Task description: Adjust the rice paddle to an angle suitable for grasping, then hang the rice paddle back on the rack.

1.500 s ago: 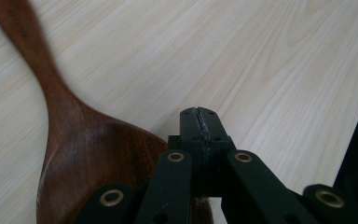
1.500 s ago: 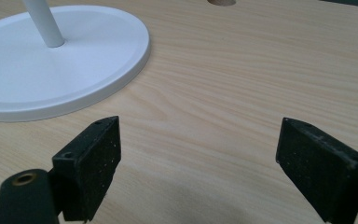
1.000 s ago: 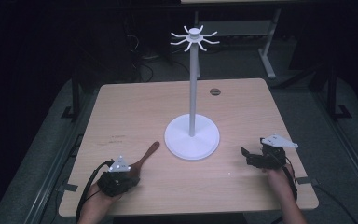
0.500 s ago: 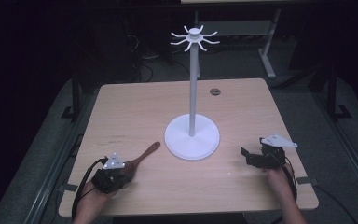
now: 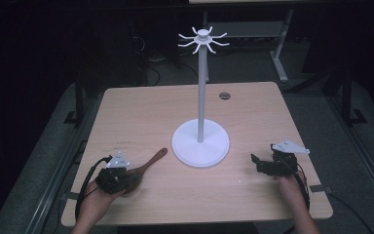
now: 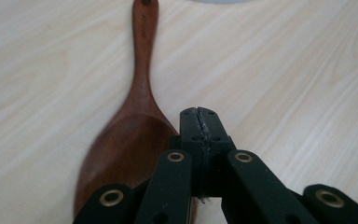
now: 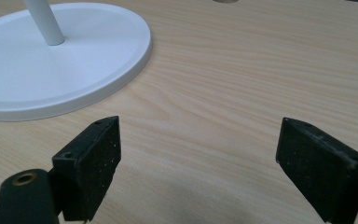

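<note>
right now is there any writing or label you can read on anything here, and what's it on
No text is legible.
Wooden spoon: a faint dark mark runs along the handle, too blurred to read.
Table: small faint marks near the left edge, too small to read.
White stand: nothing written on it.

There's a tall white stand (image 5: 200,141) in the middle of the light wood table (image 5: 253,112), round flat base, thin pole, a ring of little hooked arms on top. Small dark round hole (image 5: 224,96) near the table's far edge. Dark room, cables on the floor behind.
</note>
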A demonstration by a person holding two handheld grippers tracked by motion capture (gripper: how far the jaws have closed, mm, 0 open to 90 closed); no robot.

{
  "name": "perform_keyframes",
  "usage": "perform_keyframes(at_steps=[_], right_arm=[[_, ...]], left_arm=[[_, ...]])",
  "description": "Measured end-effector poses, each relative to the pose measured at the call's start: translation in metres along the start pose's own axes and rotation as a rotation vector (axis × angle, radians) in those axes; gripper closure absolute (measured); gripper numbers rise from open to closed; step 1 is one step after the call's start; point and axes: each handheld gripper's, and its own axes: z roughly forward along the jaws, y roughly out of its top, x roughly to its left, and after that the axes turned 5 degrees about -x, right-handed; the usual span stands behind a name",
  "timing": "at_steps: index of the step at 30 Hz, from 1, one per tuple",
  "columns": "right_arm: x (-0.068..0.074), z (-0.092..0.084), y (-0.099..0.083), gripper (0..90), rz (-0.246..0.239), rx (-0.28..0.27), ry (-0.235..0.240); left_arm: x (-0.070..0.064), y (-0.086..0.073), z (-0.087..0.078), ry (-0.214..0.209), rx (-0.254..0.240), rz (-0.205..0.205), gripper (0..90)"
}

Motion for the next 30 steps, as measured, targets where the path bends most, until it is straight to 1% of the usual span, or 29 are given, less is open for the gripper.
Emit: perform_keyframes(at_steps=[2,5,8,13,15,16,18,19,20,21,22,24,25,26,28,29,30], right_arm=[[0.0,0.0,0.0,13.7,-0.001,-0.004,-0.001],[0.001,0.0,0.001,13.7,-0.01,-0.006,0.003],[0.002,0.0,0.001,13.7,-0.007,-0.002,0.005],[0.002,-0.001,0.001,13.7,-0.007,-0.006,0.006],[0.002,0.0,0.001,13.7,-0.007,-0.004,0.007],[0.002,0.0,0.001,13.7,-0.007,-0.004,0.007],[0.002,0.0,0.001,13.7,-0.006,-0.002,0.006],[0.002,0.0,0.001,13.7,-0.005,-0.002,0.005],[0.002,0.0,0.001,13.7,-0.004,-0.002,0.005],[0.002,0.0,0.001,13.7,-0.004,-0.002,0.005],[0.002,0.0,0.001,13.7,-0.005,-0.002,0.004],[0.002,0.0,0.001,13.7,-0.003,-0.002,0.005],[0.002,0.0,0.001,13.7,-0.005,-0.002,0.006],[0.002,0.0,0.001,13.7,-0.008,-0.003,0.006],[0.002,0.0,0.001,13.7,-0.004,-0.002,0.005],[0.002,0.0,0.001,13.7,-0.006,-0.001,0.005],[0.002,0.0,0.001,13.7,-0.006,-0.002,0.005]], left_arm=[[0.002,0.003,0.0,-0.003,0.001,-0.008,89.4],[0.006,0.009,0.001,-0.008,0.006,-0.002,89.4],[0.01,0.017,0.002,-0.01,0.013,0.004,88.7],[0.015,0.028,0.007,-0.017,0.019,0.002,88.5],[0.017,0.031,0.01,-0.015,0.028,0.004,87.8],[0.018,0.032,0.012,-0.017,0.035,-0.003,86.7],[0.021,0.035,0.016,-0.015,0.048,0.001,85.7],[0.023,0.037,0.017,-0.016,0.057,0.007,85.2],[0.024,0.038,0.019,-0.017,0.064,-0.001,83.2],[0.026,0.04,0.021,-0.017,0.082,0.0,80.6],[0.027,0.042,0.023,-0.009,0.094,0.012,77.8],[0.028,0.045,0.029,-0.007,0.109,0.005,74.1],[0.028,0.046,0.031,-0.01,0.137,-0.001,72.4],[0.03,0.048,0.034,-0.01,0.153,0.009,70.8],[0.03,0.051,0.04,-0.015,0.204,0.013,68.8],[0.031,0.053,0.043,-0.015,0.22,0.016,67.9],[0.032,0.055,0.047,-0.015,0.242,0.028,66.5]])
